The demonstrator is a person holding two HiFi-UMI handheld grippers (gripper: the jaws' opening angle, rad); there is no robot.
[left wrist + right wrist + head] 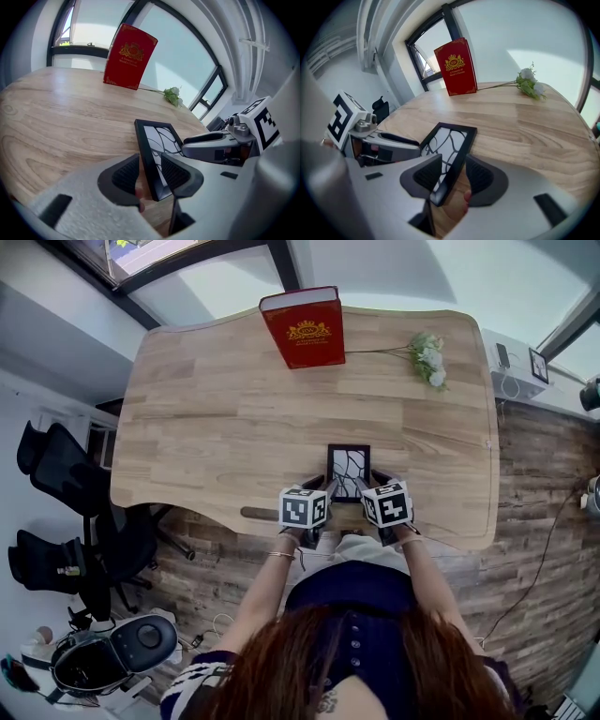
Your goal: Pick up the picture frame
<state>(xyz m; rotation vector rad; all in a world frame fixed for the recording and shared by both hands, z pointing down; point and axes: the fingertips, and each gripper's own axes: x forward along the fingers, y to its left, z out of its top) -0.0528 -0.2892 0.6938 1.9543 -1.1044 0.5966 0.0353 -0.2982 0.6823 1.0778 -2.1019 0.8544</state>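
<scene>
wooden table (187,427) is topped by a red book (302,326) at its far edge, the picture frame (348,468) by its near edge, and a flower sprig (429,357) toward the far right corner. left gripper (151,164) and right gripper (453,164) are held unclenched, one frame side between each pair of jaws. the frame could be twisted or skidded by an uneven squeeze. its near end is hidden under the grippers.

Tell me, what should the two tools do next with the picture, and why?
Probably squeeze both tools shut. The left tool has one side edge of the picture frame between its jaws, and the right tool has the other side edge. Both still look open, with gaps beside the frame, so nothing seems to grip it yet for lifting.
</scene>
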